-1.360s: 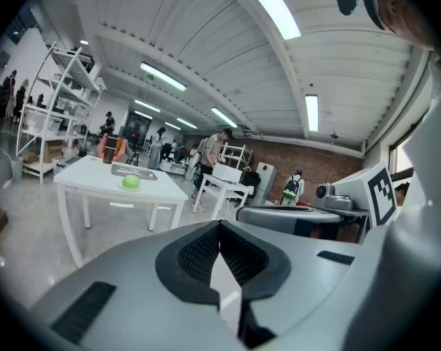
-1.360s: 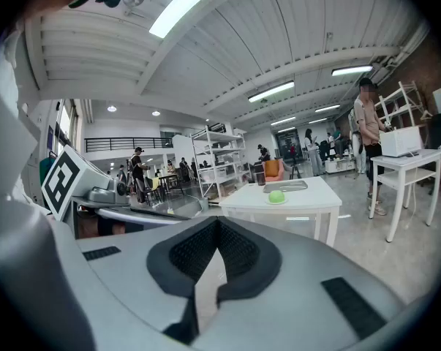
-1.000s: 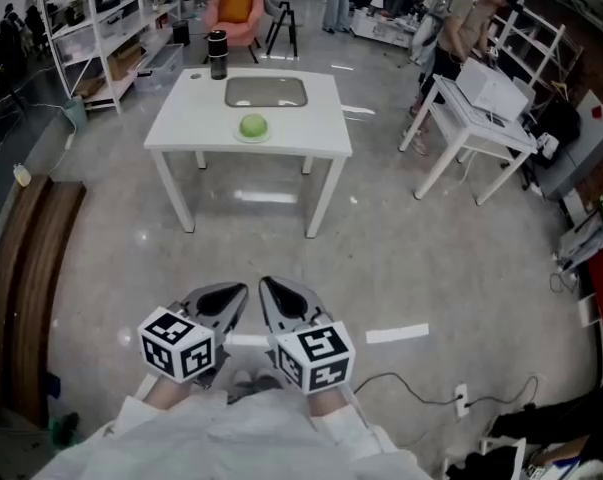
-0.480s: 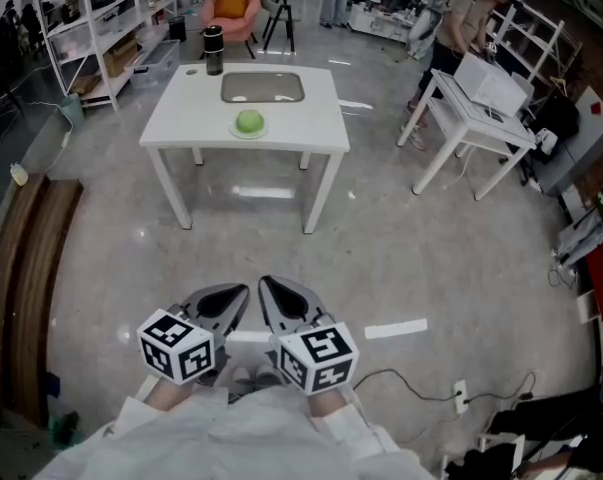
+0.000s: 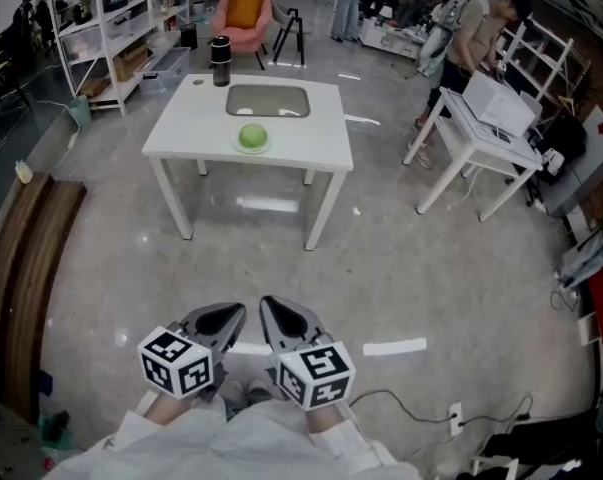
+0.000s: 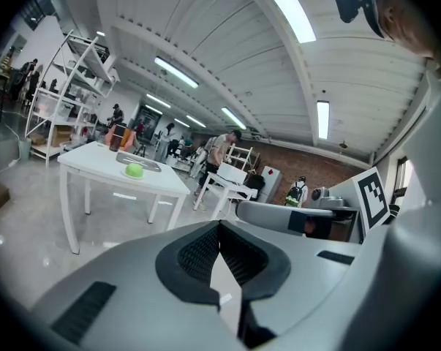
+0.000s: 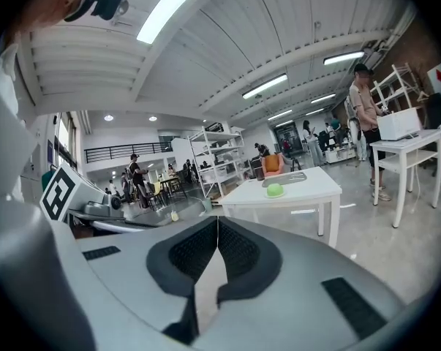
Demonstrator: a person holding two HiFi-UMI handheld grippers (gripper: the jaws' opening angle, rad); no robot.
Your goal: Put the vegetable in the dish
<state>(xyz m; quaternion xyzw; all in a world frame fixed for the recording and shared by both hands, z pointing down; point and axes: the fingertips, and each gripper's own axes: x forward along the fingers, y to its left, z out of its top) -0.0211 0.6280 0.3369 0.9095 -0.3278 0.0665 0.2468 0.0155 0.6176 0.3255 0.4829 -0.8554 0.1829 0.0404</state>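
Observation:
A round green vegetable (image 5: 251,135) lies on a small pale saucer near the front edge of a white table (image 5: 191,128), far ahead of me. Behind it sits a grey rectangular dish (image 5: 268,100). My left gripper (image 5: 221,318) and right gripper (image 5: 284,314) are held side by side close to my body, both shut and holding nothing, well short of the table. The left gripper view shows the vegetable (image 6: 134,170) small in the distance beyond the shut left gripper (image 6: 220,229). The right gripper view likewise shows the vegetable (image 7: 274,189) far beyond the right gripper (image 7: 217,225).
A black cup (image 5: 220,60) stands at the table's back left. To the right, a person (image 5: 476,28) stands by a second white table (image 5: 481,118). Shelving (image 5: 111,28) and a wooden bench (image 5: 21,268) line the left side. A cable (image 5: 411,398) lies on the floor.
The head view has shifted a little, so the table sits slightly lower in frame. Both grippers stay shut and together, a touch lower in view.

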